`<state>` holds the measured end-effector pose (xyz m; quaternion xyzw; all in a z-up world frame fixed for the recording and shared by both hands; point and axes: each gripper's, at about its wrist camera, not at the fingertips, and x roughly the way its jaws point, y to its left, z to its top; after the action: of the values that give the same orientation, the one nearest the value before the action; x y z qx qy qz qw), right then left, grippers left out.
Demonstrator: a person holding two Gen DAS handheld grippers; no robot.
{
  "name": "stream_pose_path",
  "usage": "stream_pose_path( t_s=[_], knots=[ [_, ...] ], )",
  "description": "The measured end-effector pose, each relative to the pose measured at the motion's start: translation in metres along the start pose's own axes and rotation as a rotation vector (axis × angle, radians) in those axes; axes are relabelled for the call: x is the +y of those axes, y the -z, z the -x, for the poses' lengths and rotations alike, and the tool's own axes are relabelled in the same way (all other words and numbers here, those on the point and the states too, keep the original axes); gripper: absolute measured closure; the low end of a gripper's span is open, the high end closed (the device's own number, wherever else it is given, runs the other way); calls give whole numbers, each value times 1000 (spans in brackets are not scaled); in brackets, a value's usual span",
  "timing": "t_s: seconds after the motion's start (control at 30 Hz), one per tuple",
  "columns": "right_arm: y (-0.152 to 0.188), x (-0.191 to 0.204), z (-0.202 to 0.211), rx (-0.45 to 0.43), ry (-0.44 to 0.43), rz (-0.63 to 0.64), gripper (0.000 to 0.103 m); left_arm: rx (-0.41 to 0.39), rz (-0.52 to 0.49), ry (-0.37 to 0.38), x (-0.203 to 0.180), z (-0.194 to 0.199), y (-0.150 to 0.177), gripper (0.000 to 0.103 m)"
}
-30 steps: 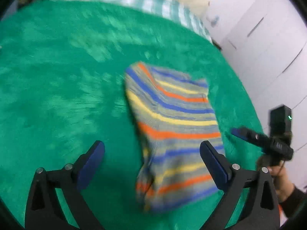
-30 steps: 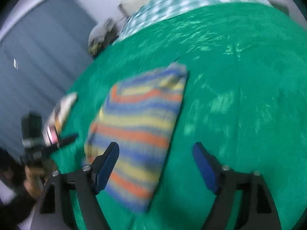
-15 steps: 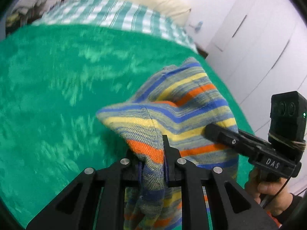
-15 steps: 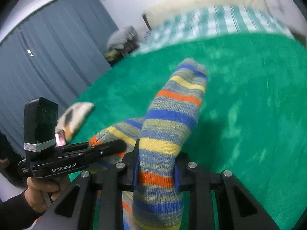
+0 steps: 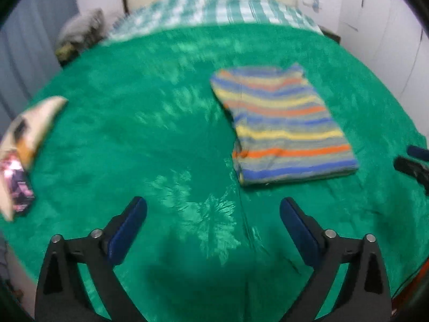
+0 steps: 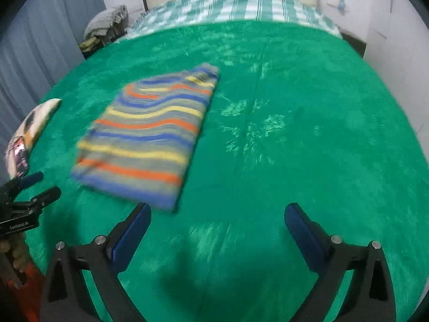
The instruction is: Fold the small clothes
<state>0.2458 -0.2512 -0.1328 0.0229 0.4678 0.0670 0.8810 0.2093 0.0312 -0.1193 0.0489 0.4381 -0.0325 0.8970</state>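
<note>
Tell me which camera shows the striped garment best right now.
The left wrist view: the striped garment lies whole, fairly sharp, all edges clear on the green blanket. The right wrist view also shows it whole, but blurrier, its near corner almost at that gripper's finger.

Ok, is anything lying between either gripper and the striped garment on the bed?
Nothing visible. Only bare green blanket lies between the left gripper and the striped garment, and likewise for the right gripper. Both grippers' jaws are opening, empty.

Left gripper [image 5: 213,220], right gripper [image 6: 217,224]: black triangulated arms, blue pads, silver screws; white lettering on left gripper's body, left frame edge.
</note>
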Motion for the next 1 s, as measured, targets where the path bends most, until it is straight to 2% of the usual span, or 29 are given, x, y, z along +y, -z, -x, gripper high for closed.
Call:
stream_pose_path(
  t_s=[0.2,0.27,0.33,0.47,0.77,1.0],
  knots=[
    [15,41,89,-130,-11,92,0,-57,27,-39,-7,69,-11,2],
    [20,53,113,-165,-2,117,0,-72,33,-66,-8,92,-10,2],
    [17,62,119,-180,-4,122,0,-78,45,-84,-8,102,-10,2],
    [24,72,134,-162,3,113,0,-74,84,-89,-7,123,-3,2],
    [48,88,173,-113,-16,94,0,-67,60,-109,-18,166,12,2],
    [69,103,210,-66,-1,119,0,3,34,-98,-22,184,28,2]
  ],
)
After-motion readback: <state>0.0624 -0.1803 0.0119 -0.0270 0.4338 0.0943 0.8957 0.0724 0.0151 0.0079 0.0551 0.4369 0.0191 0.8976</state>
